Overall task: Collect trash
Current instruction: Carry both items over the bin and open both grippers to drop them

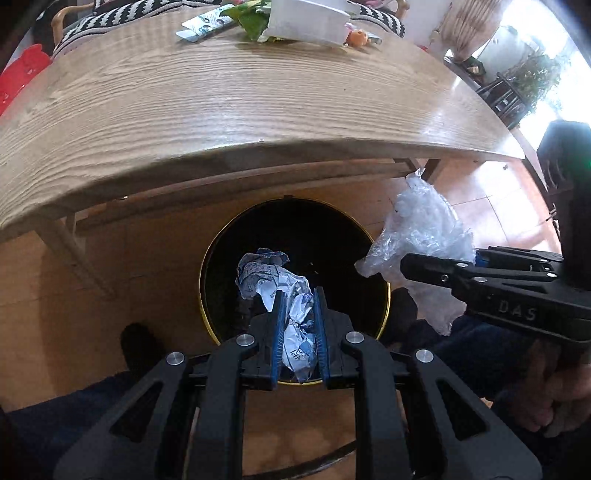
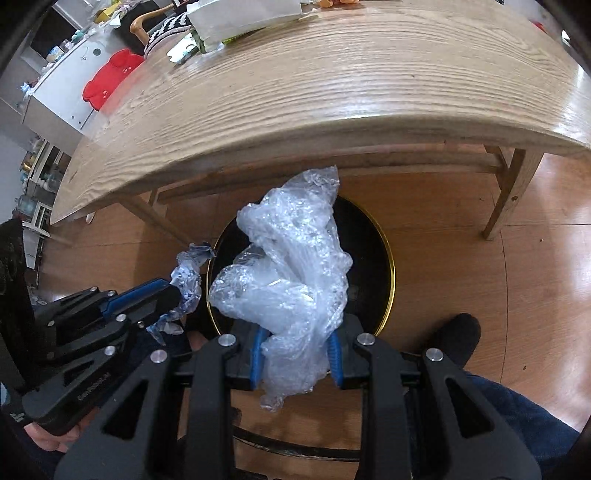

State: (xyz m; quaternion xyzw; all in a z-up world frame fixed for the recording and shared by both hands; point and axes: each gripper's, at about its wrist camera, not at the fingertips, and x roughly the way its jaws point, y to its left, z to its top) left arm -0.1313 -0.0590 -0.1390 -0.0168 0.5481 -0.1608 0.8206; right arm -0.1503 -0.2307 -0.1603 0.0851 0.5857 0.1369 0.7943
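A round black trash bin (image 1: 229,251) with a gold rim stands on the floor under the table's near edge. My left gripper (image 1: 299,295) is shut on a crumpled white-and-blue wrapper (image 1: 266,275), held over the bin's mouth. My right gripper (image 2: 295,338) is shut on a bundle of clear bubble wrap (image 2: 291,266), which hangs over the same bin (image 2: 373,258). In the left wrist view the right gripper (image 1: 406,267) comes in from the right with the bubble wrap (image 1: 421,229) at the bin's right rim. In the right wrist view the left gripper (image 2: 173,291) holds the wrapper (image 2: 186,273) by the left rim.
A wooden table (image 1: 236,107) fills the upper half of both views. At its far edge lie a white paper bag (image 1: 306,20), a green packet (image 1: 251,18) and a flat printed wrapper (image 1: 207,22). A table leg (image 2: 513,188) stands right of the bin. Dark shoes (image 2: 458,332) and legs flank it.
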